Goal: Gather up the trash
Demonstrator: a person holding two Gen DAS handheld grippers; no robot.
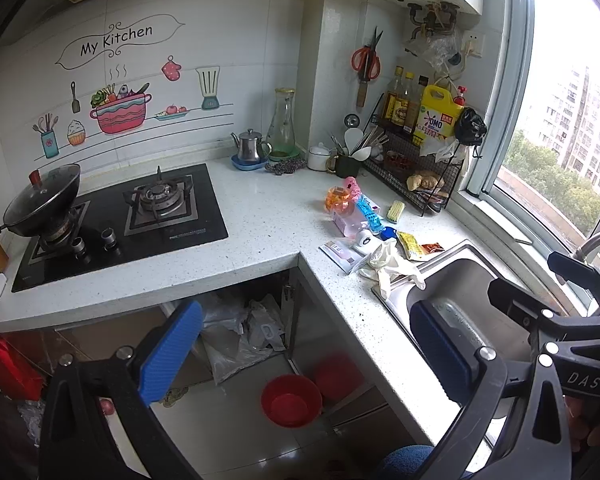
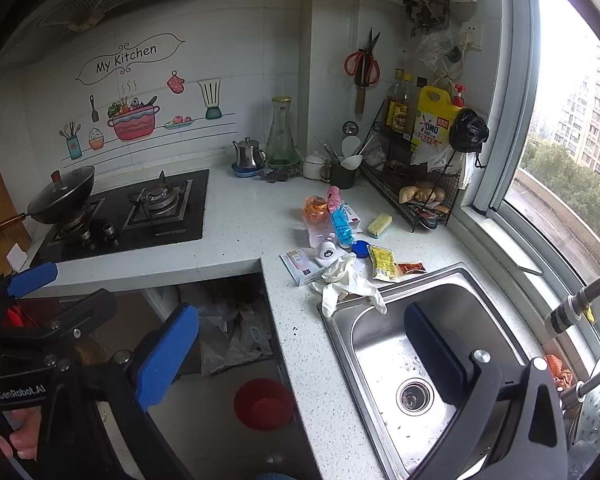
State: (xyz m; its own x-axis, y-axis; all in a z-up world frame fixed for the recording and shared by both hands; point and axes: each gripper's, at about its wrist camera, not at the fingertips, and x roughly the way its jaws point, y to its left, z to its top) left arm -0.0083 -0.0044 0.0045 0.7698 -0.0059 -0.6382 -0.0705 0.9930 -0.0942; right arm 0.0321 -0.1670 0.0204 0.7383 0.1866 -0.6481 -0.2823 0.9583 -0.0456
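Trash (image 2: 340, 252) sits piled just behind my sink (image 2: 340, 320); left gripper (image 1: 306, 352) and right gripper (image 2: 300, 356) gape wide, holding nothing.

White speckled countertop (image 2: 236, 236) w/ black hob (image 2: 140, 216) at back-left edge; white gloves (image 2: 348, 280), yellow packet (image 2: 382, 264) nr sink edge (steel grey); red bowl (image 2: 264, 404) below; blue pads (image 2: 168, 356).

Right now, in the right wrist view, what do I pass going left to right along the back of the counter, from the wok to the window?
Wok → free gas burner → steel teapot → glass carafe → white lidded pot → utensil cup → wire rack holding the yellow detergent jug.
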